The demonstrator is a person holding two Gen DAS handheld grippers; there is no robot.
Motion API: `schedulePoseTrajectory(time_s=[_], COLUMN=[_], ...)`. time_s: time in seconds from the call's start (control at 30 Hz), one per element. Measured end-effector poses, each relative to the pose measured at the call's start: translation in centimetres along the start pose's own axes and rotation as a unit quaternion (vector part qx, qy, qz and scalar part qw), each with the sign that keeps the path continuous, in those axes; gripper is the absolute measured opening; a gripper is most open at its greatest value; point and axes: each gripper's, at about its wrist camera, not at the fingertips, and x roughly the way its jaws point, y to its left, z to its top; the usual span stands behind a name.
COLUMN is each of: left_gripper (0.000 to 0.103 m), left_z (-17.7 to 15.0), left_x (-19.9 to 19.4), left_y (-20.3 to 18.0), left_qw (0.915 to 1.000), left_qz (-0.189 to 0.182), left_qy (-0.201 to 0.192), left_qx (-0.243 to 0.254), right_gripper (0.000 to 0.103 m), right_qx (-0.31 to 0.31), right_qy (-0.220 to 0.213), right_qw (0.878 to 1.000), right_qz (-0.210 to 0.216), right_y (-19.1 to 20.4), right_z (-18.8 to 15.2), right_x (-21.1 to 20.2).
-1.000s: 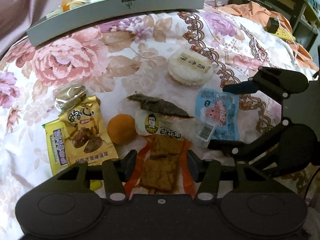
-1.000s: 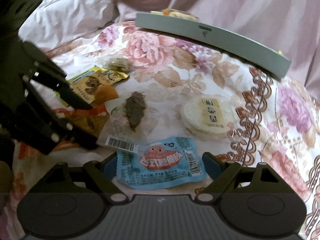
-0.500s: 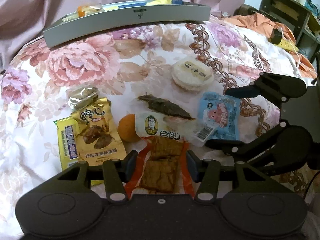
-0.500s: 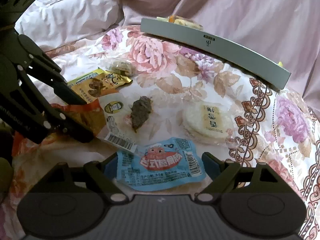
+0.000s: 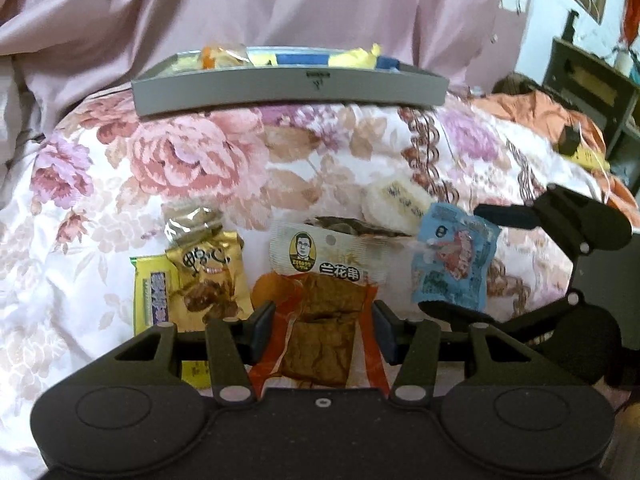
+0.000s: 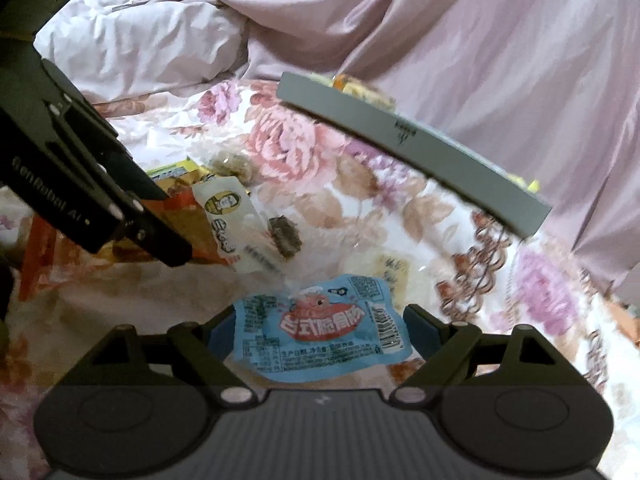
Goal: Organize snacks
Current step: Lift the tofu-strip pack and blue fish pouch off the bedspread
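Packets (image 5: 320, 336) (image 6: 320, 332) now off the bedspread (image 5: 200, 152)

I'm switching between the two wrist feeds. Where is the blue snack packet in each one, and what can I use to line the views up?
Left wrist view: the blue snack packet is right of centre, between the right gripper's fingers.
Right wrist view: the same packet is at bottom centre, gripped between the two blue finger pads.
Shared landmark: the grey tray at the far edge of the floral quilt, beyond the packet in both views.
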Motion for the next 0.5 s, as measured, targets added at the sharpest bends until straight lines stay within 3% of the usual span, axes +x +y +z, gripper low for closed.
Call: schedulePoseTrajectory(time_s=[0.5], left_gripper=[0.054], left_z=[1.6], left_x=[-0.5], left_y=[0.4], left_qw=[0.9981], left_qz=[0.001], left_qy=[-0.038], left_qx=[-0.049], right_gripper=[0.089], right_qx=[0.015], right_qy=[-0.046], right_qw=[0.997], right_qz=[-0.059], right_y=[-1.4], right_z=[0.5], right_x=[-1.1])
